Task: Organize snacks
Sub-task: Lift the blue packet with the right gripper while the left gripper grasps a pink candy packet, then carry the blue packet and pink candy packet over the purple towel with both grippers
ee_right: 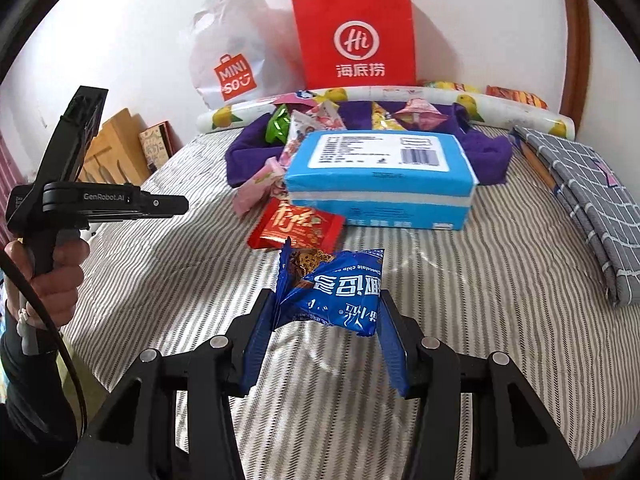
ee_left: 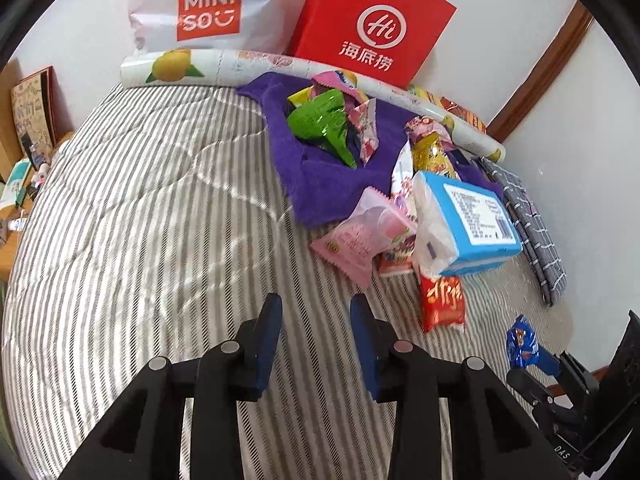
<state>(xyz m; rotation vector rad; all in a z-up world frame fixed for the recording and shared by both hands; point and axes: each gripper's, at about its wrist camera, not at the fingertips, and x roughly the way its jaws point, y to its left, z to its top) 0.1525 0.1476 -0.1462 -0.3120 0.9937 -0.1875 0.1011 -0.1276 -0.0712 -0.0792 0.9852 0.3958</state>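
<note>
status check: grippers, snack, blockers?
Left gripper open, empty, above the striped bedding. Right gripper shut on blue cookie packet, lifted. Ahead: red snack packet, blue tissue pack.

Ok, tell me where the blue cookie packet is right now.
The blue cookie packet is clamped in the right hand-held gripper, raised above the striped bedspread, just in front of the red snack packet.

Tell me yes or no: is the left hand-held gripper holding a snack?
No: the left hand-held gripper is open over the striped bedcover, nothing between its fingers.
</note>
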